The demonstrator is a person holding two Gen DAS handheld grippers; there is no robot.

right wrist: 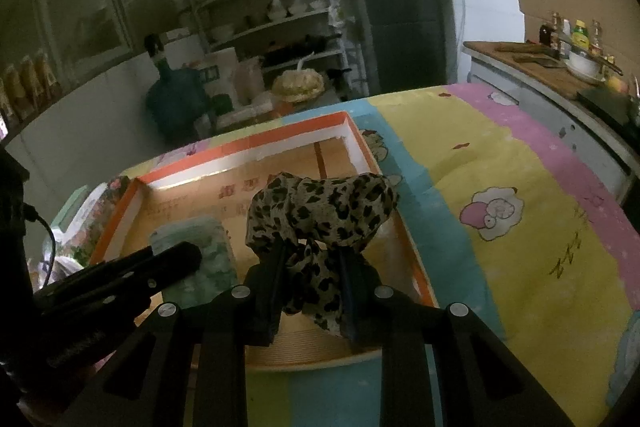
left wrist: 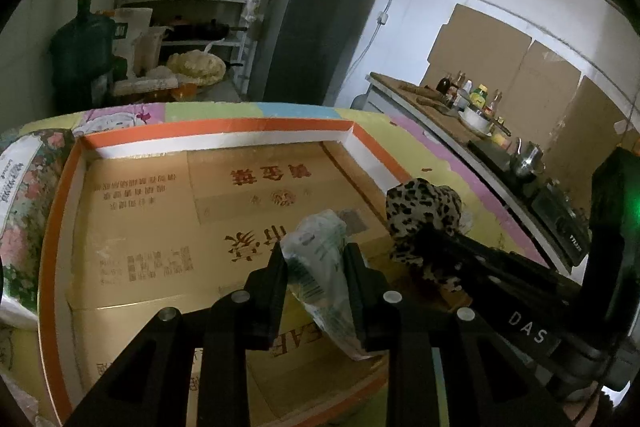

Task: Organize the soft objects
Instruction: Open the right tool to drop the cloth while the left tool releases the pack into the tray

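Dim kitchen, table under a pastel cartoon cloth [right wrist: 500, 163]; landmark is the orange-rimmed tray [left wrist: 224, 125] lined with printed cardboard.

Progress: looks mid-delivery. The tray floor shows nothing resting on it; both soft items are still gripped above it, none released.

Left gripper [left wrist: 316, 267]: fingers pinched narrow on a green-white plastic packet [left wrist: 320, 247], over the tray's near-middle. Packet's long axis runs along the fingers, free end pointing toward the tray's far wall.

Right gripper [right wrist: 310, 267]: fingers clamped on a leopard-print cloth [right wrist: 320, 207], over the tray's right side by its rim. Cloth is bunched crosswise to the fingers, tail hanging down.

Left to do: lower, release both.
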